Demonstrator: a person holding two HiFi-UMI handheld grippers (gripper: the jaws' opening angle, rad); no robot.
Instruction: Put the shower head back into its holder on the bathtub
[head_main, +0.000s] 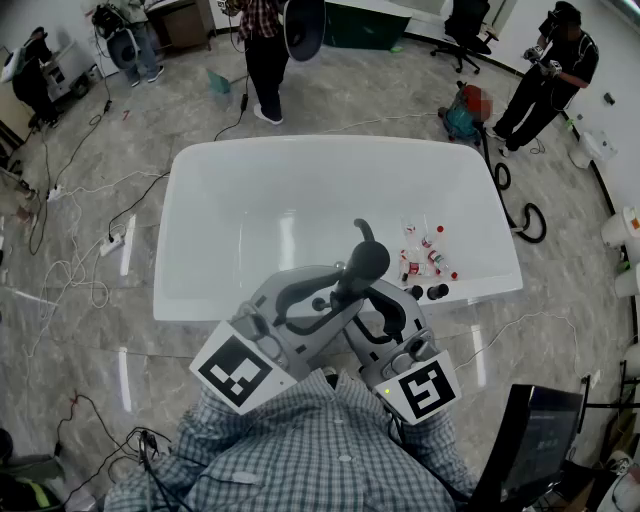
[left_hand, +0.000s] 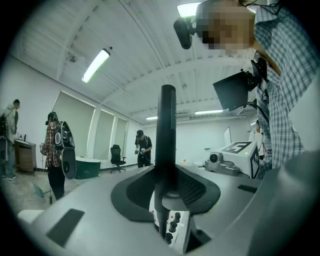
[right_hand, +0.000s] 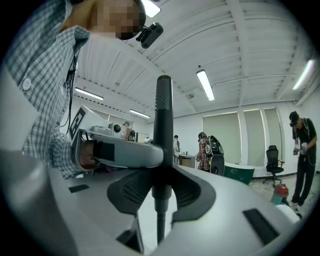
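**Both grippers hold the shower head over the tub's near rim**

The white bathtub (head_main: 250, 200) fills the head view. The left gripper (left_hand: 166, 192) and the right gripper (right_hand: 161, 187) each pinch the upright dark handle (left_hand: 166, 130) of the shower head (head_main: 364, 258), at about 5 o'clock on the tub. Dark knobs (head_main: 427, 292) sit on the rim at 4 o'clock from it. The holder cannot be made out and is probably near them. The person would do best to move both grippers as one, keep the hose (right_hand: 160, 225) trailing free, lower the handle straight into the holder, and loosen the grip only once it is seated.
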